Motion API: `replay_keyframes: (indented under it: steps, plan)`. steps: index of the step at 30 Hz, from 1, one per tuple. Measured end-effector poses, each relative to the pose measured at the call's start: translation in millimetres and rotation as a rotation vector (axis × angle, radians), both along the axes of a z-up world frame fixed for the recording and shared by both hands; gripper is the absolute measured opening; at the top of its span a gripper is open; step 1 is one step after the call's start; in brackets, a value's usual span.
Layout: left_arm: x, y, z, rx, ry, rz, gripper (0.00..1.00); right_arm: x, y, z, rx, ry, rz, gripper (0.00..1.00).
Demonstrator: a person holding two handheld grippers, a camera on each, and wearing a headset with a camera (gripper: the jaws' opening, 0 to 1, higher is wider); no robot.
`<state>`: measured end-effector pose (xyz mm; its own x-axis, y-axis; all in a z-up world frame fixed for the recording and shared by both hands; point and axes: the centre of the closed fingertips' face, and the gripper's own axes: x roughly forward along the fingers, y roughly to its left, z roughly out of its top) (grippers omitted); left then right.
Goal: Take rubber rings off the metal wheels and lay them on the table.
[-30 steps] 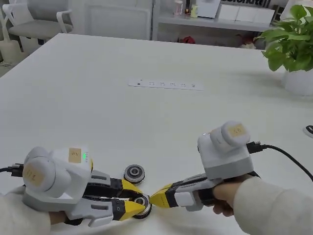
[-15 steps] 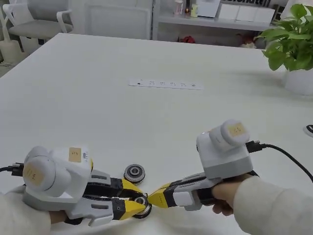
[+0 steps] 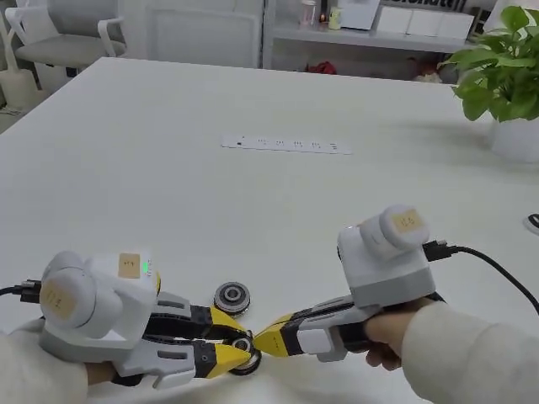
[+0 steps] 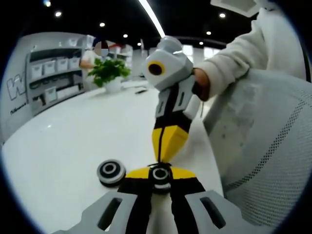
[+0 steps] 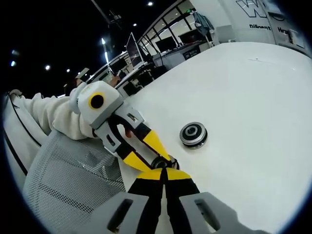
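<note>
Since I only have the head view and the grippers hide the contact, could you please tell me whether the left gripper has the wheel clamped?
Observer: Yes; the left gripper view shows the left gripper squeezing the held wheel between its two yellow tips.
Operator: Thank you. Is the right gripper open?
Observer: No; in its own view the right gripper has its jaws drawn together, tip at that wheel's edge.
Operator: Is anyone else nearby?
Observer: The left gripper view shows a person standing beside the potted plant at the table's far end.
</note>
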<state>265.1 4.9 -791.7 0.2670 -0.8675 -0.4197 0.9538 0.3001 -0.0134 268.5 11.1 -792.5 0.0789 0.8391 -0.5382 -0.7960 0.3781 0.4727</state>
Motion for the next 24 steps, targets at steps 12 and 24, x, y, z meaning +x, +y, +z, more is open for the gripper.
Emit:
replay_keyframes:
  steps: [12,24]
  plan:
    - [-0.1,0.0,-0.1,-0.002,0.002,0.002,0.14,-1.9,2.7,2.3,0.013,0.002,0.007,0.0]
    - [-0.3,0.2,0.1,-0.003,0.003,0.003,0.14,-2.1,3.2,2.8,0.014,0.002,0.007,0.0]
